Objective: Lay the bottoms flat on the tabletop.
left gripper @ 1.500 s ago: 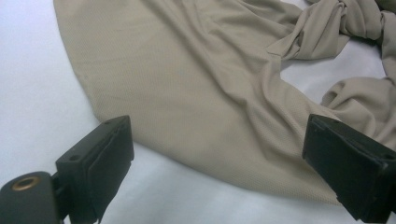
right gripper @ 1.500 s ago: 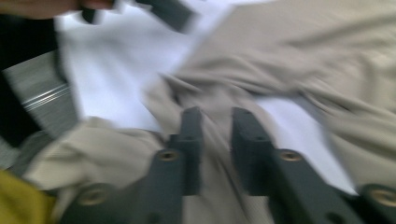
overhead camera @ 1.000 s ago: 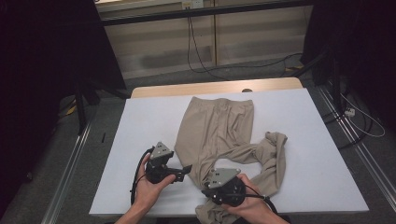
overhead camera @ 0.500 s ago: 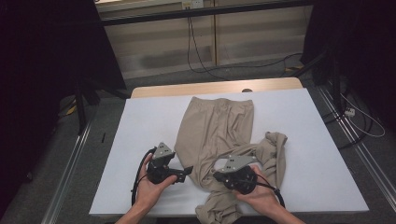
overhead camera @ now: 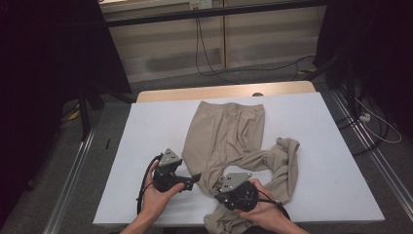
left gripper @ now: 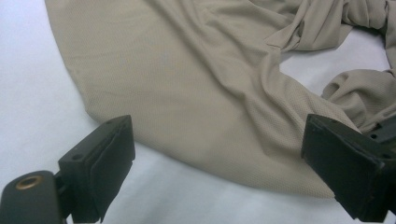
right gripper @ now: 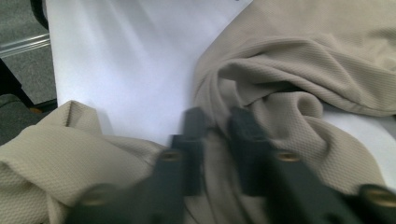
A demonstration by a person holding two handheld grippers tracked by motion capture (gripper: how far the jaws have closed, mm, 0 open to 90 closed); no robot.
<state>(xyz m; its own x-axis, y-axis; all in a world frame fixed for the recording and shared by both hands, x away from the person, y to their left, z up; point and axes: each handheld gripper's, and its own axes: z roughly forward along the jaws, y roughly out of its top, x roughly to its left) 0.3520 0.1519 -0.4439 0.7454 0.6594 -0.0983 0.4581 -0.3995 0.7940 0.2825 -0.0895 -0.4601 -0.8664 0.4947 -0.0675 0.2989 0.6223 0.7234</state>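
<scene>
1. Beige trousers (overhead camera: 229, 141) spread on white surface (overhead camera: 156, 126): waistband at far edge, one leg flat toward the near edge, other leg bunched and twisted off to the right, its end hanging over the near edge.
2. Left tongs (overhead camera: 195, 179) held wide open, level, just beside the flat leg's outer edge; cloth hem lies ahead of the pads (left gripper: 112, 154), nothing between them.
3. Right tongs (right gripper: 215, 140) nearly closed, jaws just opened a little; a fold of the twisted leg sits in the narrow gap. Firm pinch or mere contact: cannot tell, view blurred.
4. Risk: loosened pinch lets the fold slip out on lifting, leg drops back bunched.
5. Risk: thin knit doubles up at the twist, so a pull may drag both layers and tighten the knot rather than straighten it.
6. Risk: hanging end could drag the leg off the surface if released.
</scene>
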